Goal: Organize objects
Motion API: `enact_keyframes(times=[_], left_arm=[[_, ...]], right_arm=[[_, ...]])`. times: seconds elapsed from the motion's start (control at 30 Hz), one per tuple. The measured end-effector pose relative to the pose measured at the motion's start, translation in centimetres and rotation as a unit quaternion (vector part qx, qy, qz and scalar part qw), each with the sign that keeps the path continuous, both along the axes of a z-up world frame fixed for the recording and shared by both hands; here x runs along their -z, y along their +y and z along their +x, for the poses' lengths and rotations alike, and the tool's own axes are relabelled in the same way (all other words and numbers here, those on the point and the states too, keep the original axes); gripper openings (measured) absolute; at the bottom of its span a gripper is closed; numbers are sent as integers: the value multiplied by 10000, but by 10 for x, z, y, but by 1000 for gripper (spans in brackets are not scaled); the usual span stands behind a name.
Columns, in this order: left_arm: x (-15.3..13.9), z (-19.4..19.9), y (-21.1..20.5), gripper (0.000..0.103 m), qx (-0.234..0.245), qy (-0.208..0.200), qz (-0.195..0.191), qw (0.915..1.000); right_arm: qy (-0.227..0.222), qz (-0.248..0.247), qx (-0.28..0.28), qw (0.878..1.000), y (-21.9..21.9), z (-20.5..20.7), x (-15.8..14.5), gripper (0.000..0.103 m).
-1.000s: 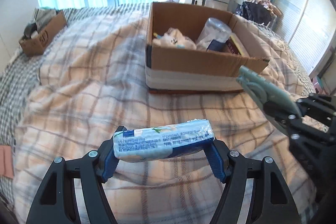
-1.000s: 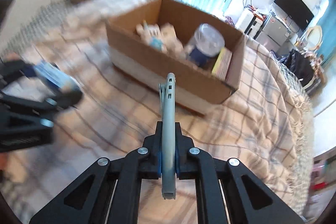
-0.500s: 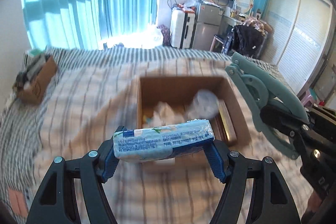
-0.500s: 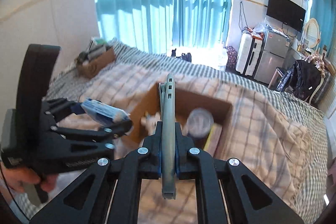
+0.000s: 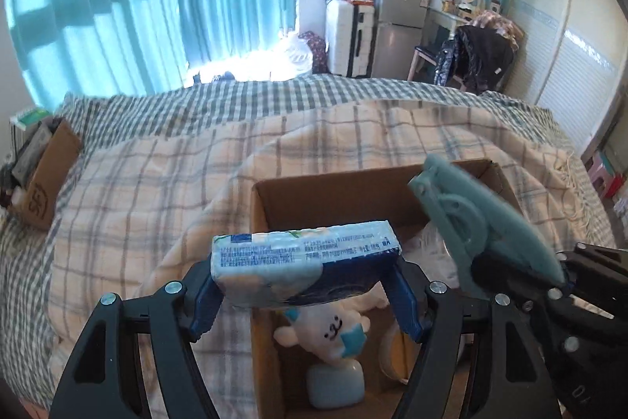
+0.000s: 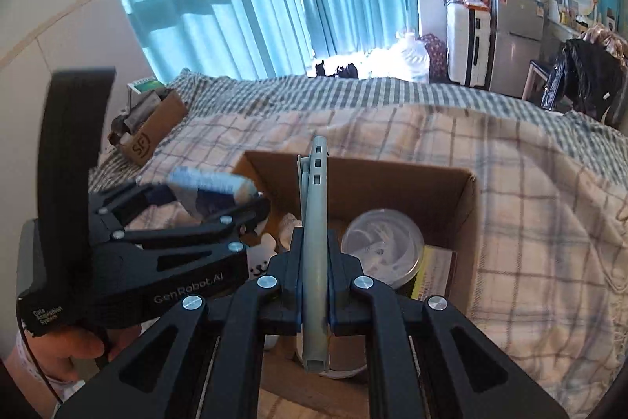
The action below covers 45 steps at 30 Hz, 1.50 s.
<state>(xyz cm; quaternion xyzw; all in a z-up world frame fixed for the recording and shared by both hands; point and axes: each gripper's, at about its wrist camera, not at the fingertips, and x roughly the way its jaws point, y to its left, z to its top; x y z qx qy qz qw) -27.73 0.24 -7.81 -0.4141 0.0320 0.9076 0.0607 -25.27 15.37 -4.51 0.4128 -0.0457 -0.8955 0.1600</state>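
My left gripper [image 5: 306,285] is shut on a blue and white tissue pack [image 5: 302,264] and holds it above the near left part of the open cardboard box [image 5: 333,189]. The pack also shows in the right wrist view [image 6: 210,183]. My right gripper [image 6: 314,289] is shut on a flat grey-green clip [image 6: 314,222], edge-on, above the same box [image 6: 467,222]. The clip shows in the left wrist view [image 5: 479,226] at the right. In the box lie a white plush toy [image 5: 333,330], a pale blue case [image 5: 335,385] and a clear round tub [image 6: 382,246].
The box rests on a plaid blanket [image 5: 157,191] on a bed. A small cardboard box [image 5: 43,179] with clutter sits at the bed's left edge. Curtains, a suitcase, a fridge and a chair stand beyond the bed.
Both grippers have moved forward and tilted down over the box with their loads. The box's inside now shows below the tissue pack and the clip.
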Motion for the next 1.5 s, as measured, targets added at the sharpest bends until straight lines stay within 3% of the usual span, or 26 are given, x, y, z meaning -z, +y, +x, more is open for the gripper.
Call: enact_keyframes(times=[0.17, 0.33, 0.37, 0.57, 0.67, 0.77, 1.03, 1.23, 1.43, 1.5], left_arm=[[-1, -3, 10, 78, 222, 6, -79, 9997], [-12, 4, 11, 92, 164, 8, -57, 9998], [-18, 7, 9, 92, 71, 52, -102, 9999], [-79, 39, 3, 101, -36, 333, 171, 9993], [-111, 61, -2, 103, -120, 569, 312, 9978], [-145, 90, -4, 103, -85, 861, 402, 9954], [-227, 171, 8, 103, 57, 1684, 127, 9856], [-239, 211, 10, 103, 114, 2108, 237, 9772], [-229, 228, 19, 103, 153, 2498, 239, 9679], [-222, 228, 22, 103, 131, 2564, 227, 9662]], right_arm=[[-7, -183, 67, 9998, 10, -2, 10, 9], [282, -228, 393, 9986, 29, 12, -10, 44], [315, -276, 446, 9981, 33, 16, -14, 45], [558, -169, 666, 9961, 45, 48, -59, 45], [809, -26, 757, 9938, 45, 73, -92, 54], [1053, 145, 798, 9911, 44, 102, -123, 70], [1926, 361, 1129, 9741, 49, 187, -197, 91], [2392, 486, 1331, 9606, 55, 232, -221, 103], [2975, 993, 1497, 9377, 54, 259, -222, 103], [3000, 900, 1462, 9384, 56, 262, -217, 103]])
